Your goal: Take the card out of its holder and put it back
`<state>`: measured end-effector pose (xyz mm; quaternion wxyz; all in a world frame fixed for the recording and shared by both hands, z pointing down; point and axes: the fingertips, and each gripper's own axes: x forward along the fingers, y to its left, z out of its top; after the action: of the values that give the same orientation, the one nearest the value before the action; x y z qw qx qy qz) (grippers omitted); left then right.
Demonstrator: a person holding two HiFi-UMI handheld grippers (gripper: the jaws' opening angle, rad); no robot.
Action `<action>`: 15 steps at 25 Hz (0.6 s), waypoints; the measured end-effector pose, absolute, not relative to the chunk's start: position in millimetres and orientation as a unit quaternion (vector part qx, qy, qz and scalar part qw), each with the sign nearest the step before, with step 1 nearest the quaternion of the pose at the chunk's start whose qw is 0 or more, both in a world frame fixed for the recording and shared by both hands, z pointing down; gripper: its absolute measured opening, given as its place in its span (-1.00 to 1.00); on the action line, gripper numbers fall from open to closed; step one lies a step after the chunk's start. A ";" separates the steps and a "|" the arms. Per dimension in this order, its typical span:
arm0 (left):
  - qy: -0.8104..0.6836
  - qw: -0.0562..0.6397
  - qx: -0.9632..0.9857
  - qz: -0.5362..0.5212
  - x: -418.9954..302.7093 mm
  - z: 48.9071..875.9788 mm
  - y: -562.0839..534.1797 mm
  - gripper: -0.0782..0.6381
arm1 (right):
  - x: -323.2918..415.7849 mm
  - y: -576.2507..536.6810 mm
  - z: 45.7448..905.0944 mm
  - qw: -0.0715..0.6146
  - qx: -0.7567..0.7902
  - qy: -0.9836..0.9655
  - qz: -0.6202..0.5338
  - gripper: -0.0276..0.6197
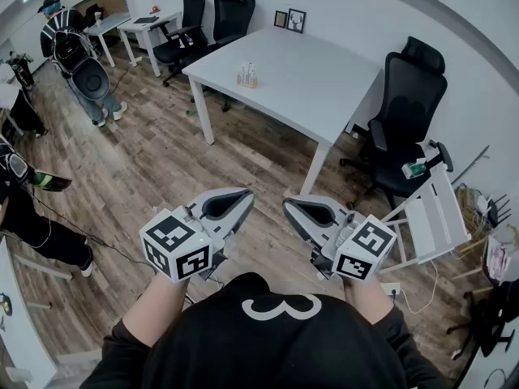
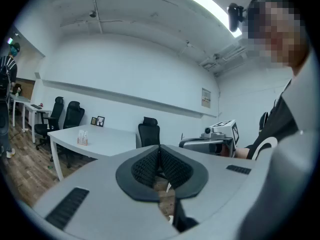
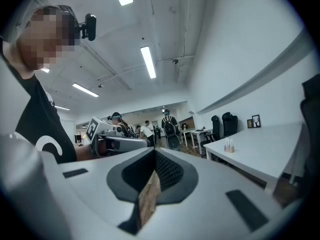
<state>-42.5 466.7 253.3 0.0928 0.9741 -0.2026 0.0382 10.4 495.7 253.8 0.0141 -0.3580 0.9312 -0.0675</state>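
The card holder is a small clear stand with cards in it, near the middle of the white table, far ahead of me. It also shows small in the left gripper view as the card holder and in the right gripper view as the card holder. I hold both grippers close to my body, well short of the table, above the wooden floor. My left gripper is shut, its pads together with nothing between them. My right gripper is shut and empty too.
Two picture frames stand at the table's far edge. Black office chairs stand behind the table and at its right. A white rack is to my right. People and desks are at the far left.
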 end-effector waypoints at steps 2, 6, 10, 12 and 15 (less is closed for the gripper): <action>-0.202 0.093 0.974 0.041 -42.9 252.4 470.0 -0.74 | 10.3 499.9 254.2 0.015 -0.361 0.930 -0.070 -0.89; -0.196 0.112 0.974 0.032 -41.2 250.4 477.0 -0.74 | 14.4 505.7 254.5 0.016 -0.365 0.928 -0.073 -0.89; -0.188 0.157 0.969 0.015 -43.5 248.6 474.5 -0.74 | 20.7 501.7 254.6 0.028 -0.365 0.927 -0.083 -0.89; -0.196 0.157 0.968 0.013 -44.1 248.2 469.2 -0.74 | 24.0 497.9 256.0 0.029 -0.367 0.926 -0.085 -0.89; -0.204 0.151 0.967 0.017 -42.3 252.3 462.3 -0.74 | 28.4 493.1 261.3 0.029 -0.368 0.925 -0.088 -0.89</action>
<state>-42.3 462.3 252.3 0.1514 0.9671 -0.2040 0.0171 28.4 493.1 261.3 0.0294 -0.3680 0.9252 -0.0876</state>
